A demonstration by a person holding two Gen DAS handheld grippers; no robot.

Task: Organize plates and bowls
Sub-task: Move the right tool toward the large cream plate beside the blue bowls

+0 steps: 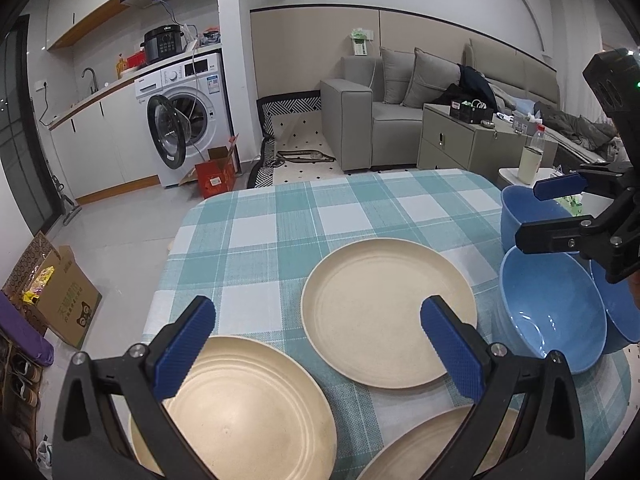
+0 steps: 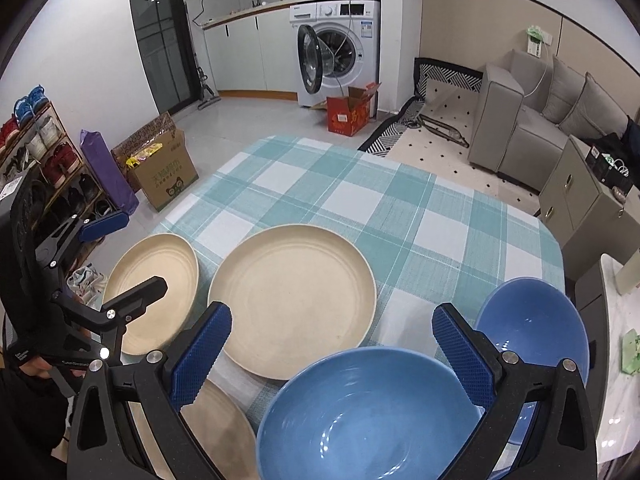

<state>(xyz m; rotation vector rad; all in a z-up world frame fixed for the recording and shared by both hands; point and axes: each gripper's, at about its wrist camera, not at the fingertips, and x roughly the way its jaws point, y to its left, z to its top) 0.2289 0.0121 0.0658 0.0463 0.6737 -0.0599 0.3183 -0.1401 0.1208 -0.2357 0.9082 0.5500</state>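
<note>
While the left wrist view shows the left gripper (image 1: 316,344) spread wide and empty above the checked teal tablecloth (image 1: 280,220), three round cream plastic plates sit at 8 (image 1: 236,408), 12 (image 1: 384,312) and 5 o'clock (image 1: 440,448). Look light, stiff, slick; best pinched at the rim.

Right wrist view: right gripper (image 2: 332,352) also wide open, holding nothing, over a glossy blue bowl (image 2: 360,420) at 6 o'clock, second bowl (image 2: 532,328) at 3. Grab the wall edge.

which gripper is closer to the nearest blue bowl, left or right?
Right. The right gripper hangs open directly over the blue bowl, fingers either side of it. The left gripper sits open over the cream plates, off to the bowl's left.
</note>
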